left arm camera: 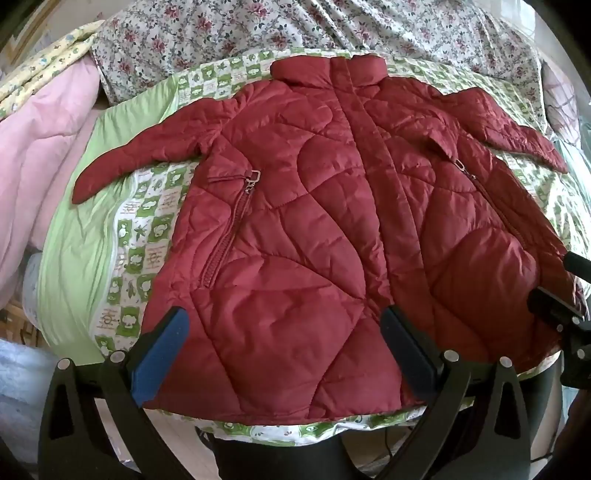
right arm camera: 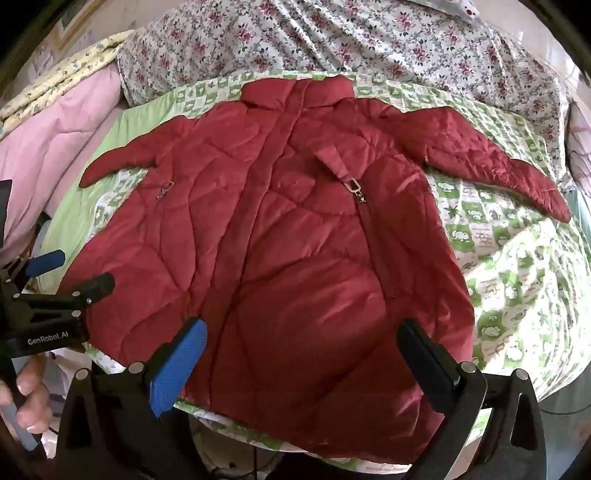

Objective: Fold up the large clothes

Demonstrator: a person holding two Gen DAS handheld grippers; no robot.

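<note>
A dark red quilted jacket (left arm camera: 325, 229) (right arm camera: 295, 240) lies flat and front up on a green patterned quilt (left arm camera: 147, 229) (right arm camera: 509, 258). Its collar is at the far side and both sleeves are spread outward. My left gripper (left arm camera: 284, 332) hovers over the hem's left half, jaws wide open with nothing between them. My right gripper (right arm camera: 306, 350) hovers over the hem's right half, also open and empty. The right gripper's fingers (left arm camera: 554, 295) show at the right edge of the left wrist view. The left gripper's fingers (right arm camera: 70, 273) show at the left of the right wrist view.
A floral sheet (left arm camera: 332, 26) (right arm camera: 369, 40) covers the bed beyond the collar. A pink blanket (left arm camera: 40, 155) (right arm camera: 48, 140) is bunched at the left. A hand (right arm camera: 26, 402) holds the left gripper's handle. The bed's near edge runs just below the hem.
</note>
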